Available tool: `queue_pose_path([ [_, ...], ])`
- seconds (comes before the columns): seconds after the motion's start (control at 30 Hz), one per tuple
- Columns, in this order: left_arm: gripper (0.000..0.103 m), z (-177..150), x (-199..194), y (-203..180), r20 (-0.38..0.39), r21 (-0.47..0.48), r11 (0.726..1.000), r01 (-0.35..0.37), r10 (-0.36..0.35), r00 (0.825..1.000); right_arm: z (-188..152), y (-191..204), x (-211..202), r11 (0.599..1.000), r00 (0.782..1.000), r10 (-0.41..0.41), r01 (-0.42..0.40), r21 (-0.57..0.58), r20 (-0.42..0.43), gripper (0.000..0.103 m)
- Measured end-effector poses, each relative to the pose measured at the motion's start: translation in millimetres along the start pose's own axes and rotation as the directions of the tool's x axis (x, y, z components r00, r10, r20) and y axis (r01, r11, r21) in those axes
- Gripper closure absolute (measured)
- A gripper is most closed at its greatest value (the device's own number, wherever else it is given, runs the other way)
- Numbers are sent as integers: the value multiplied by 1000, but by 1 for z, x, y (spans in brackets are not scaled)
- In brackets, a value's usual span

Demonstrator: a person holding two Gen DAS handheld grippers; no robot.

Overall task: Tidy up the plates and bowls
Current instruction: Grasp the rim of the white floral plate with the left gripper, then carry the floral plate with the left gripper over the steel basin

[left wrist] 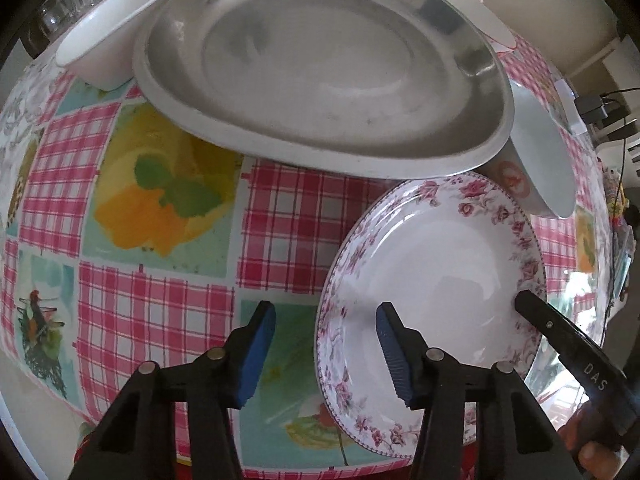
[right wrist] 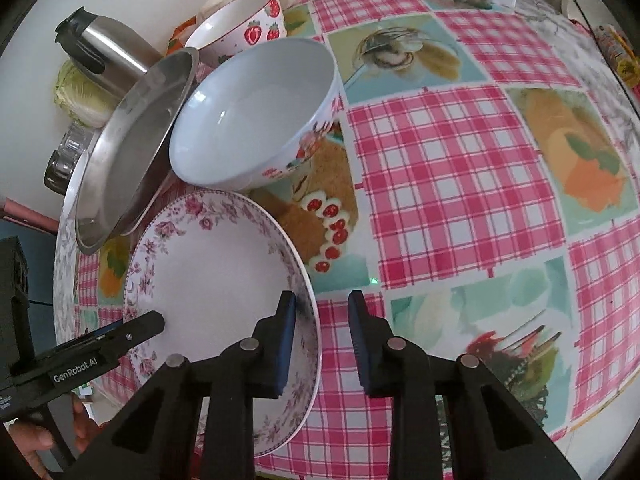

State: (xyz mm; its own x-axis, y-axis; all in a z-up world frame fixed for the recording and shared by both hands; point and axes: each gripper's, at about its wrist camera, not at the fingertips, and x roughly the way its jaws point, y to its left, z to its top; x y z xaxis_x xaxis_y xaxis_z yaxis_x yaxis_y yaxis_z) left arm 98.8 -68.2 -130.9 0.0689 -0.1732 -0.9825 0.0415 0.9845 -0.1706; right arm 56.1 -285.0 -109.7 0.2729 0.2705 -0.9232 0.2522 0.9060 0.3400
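In the left wrist view, the counter (left wrist: 160, 288) wears a cloth of pink checks and picture squares. At the far left stands a white bowl (left wrist: 108, 36), with clear glass behind it whose raised letters are too blurred to read. Next comes a wide steel plate (left wrist: 320, 76), tilted, its right edge resting over another white bowl (left wrist: 536, 160) that bears a round orange mark I cannot read. Below lies the floral plate (left wrist: 432, 300), flat on the cloth. The left claw (left wrist: 326, 354) straddles its left rim: one blue pad over the cloth, the other over the plate's white middle, the two apart and pressing on nothing. At the far right the other claw's finger reaches the plate's right edge and carries the letters "DAS".

In the right wrist view, a black finger at the lower left reads "GenRobot.AI". Beyond it stand a steel flask (right wrist: 104, 52), the steel plate (right wrist: 132, 152) and a strawberry-printed bowl (right wrist: 244, 24); a large white bowl (right wrist: 256, 116) carries small red writing too small to read. The right claw (right wrist: 320, 336) straddles the right rim of the floral plate (right wrist: 216, 276), its pads narrowly apart, not clamped.
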Motion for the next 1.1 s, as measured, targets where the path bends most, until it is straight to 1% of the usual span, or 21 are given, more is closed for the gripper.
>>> queue_pose_path([
  [0.17, 47, 7, 1, 5, -4, -19, 1000, 17, -17, 1000, 1, -4, 2, 999, 1000, 27, -27, 19, -3, 77],
  [0.23, 48, 7, 0, 7, -2, -23, 1000, 20, -20, 1000, 2, -6, 3, 999, 999, 46, -45, 19, -13, 83],
  [0.27, 50, 7, -2, 9, 0, -21, 1000, 11, -11, 1000, 2, -6, 4, 998, 998, 54, -54, 15, -20, 84],
  [0.3, 58, 7, 0, 13, 3, -17, 1000, 4, -4, 1000, 2, -6, 5, 998, 998, 63, -63, 11, -27, 87],
  [0.33, 64, 6, -1, 13, 4, -15, 1000, 11, -11, 1000, 4, -6, 5, 998, 998, 62, -62, 7, -27, 87],
  [0.37, 68, 6, -1, 12, 1, -16, 999, 29, -29, 1000, 4, -2, 6, 998, 998, 63, -63, 9, -28, 87],
  [0.4, 75, 5, 0, 14, -7, -18, 998, 56, -56, 998, 4, -2, 7, 998, 997, 68, -68, 15, -29, 88],
  [0.43, 76, 4, 0, 13, -17, -21, 997, 76, -76, 997, 5, -4, 7, 997, 997, 76, -75, 25, -30, 88],
  [0.6, 76, 1, -3, 10, -18, -12, 997, 79, -80, 997, 5, -13, 2, 995, 996, 87, -85, 48, -32, 89],
  [0.7, 76, 1, 1, 9, -23, -33, 994, 106, -107, 994, 6, -15, 2, 994, 995, 91, -89, 59, -30, 88],
  [0.77, 76, 1, 4, 17, -23, -54, 991, 123, -124, 992, 6, -15, 2, 995, 996, 88, -87, 49, -32, 89],
  [0.83, 77, 0, 3, 16, -21, -45, 993, 112, -113, 993, 6, -11, 2, 996, 996, 80, -79, 39, -31, 88],
  [0.9, 80, 0, 1, 17, -17, -45, 994, 101, -102, 995, 6, -9, 3, 996, 996, 83, -82, 43, -35, 88],
  [0.97, 80, 1, -3, 17, -14, -52, 994, 99, -100, 995, 7, -6, 2, 995, 995, 93, -92, 37, -35, 88],
  [1.1, 83, 0, -12, 18, 2, -50, 993, 103, -103, 995, 6, 2, -9, 995, 995, 95, -95, 7, 1, 88],
])
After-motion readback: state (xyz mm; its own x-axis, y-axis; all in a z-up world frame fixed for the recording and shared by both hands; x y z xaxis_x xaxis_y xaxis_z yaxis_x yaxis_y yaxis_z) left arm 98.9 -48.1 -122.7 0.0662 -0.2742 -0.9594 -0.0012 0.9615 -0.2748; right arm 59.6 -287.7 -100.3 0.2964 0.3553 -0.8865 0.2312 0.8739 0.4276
